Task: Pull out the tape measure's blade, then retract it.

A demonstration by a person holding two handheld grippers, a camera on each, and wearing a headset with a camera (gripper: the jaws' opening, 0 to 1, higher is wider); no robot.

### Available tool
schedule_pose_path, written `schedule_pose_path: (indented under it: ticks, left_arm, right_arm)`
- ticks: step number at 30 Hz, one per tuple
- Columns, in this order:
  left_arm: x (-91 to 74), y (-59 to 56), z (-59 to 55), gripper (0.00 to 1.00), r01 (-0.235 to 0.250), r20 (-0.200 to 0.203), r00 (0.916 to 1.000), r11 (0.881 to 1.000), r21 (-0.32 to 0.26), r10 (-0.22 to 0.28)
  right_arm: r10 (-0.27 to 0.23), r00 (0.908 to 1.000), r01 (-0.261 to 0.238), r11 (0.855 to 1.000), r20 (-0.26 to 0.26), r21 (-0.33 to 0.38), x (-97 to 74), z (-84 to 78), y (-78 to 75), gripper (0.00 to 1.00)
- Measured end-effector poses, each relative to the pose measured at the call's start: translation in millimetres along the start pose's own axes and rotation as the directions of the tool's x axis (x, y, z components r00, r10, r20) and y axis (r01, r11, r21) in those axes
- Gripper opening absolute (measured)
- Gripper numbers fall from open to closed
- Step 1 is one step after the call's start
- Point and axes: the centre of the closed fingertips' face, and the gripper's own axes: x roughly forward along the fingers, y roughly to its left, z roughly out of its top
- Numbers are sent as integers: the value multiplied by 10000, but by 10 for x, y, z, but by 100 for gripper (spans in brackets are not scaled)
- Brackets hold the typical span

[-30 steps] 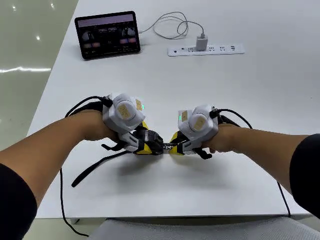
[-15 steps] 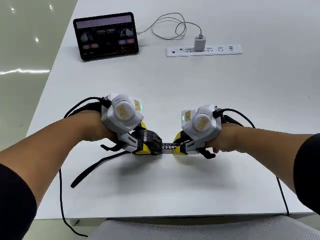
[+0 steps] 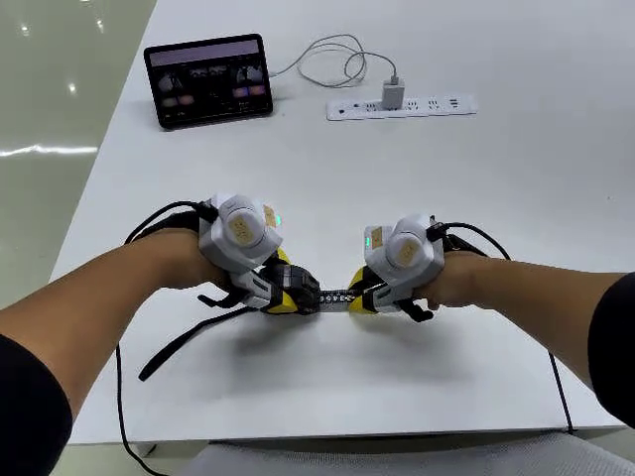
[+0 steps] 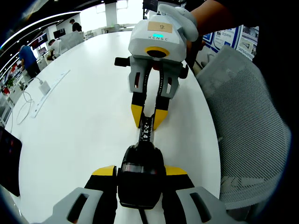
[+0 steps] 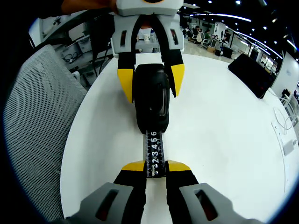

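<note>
Tape measure (image 3: 300, 287) sits low in the centre of the head view, over the white tabletop (image 3: 446, 178), its black case clamped tight in the left hand-held gripper (image 4: 140, 171); the right hand-held gripper (image 5: 156, 166) pinches the blade (image 5: 153, 149) tip, a short numbered stretch showing between them.

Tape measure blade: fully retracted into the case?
No, black blade with white numerals spans from the black case to the right gripper's fingers.

The person is wearing dark sleeves (image 3: 28, 412); the grey-white left hand-held gripper (image 3: 286, 294) and right hand-held gripper (image 3: 359, 297) are trailing black cables (image 3: 184, 340).
</note>
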Motion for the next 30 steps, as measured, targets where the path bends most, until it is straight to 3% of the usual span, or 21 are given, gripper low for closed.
schedule_pose_path:
  ticks: [30]
  left_arm:
    - [28,36,-16,33,-42,37,10000,10000,-86,42]
  right_arm:
    - [-114,9997,119,9997,-220,195,-176,-239,-41,11]
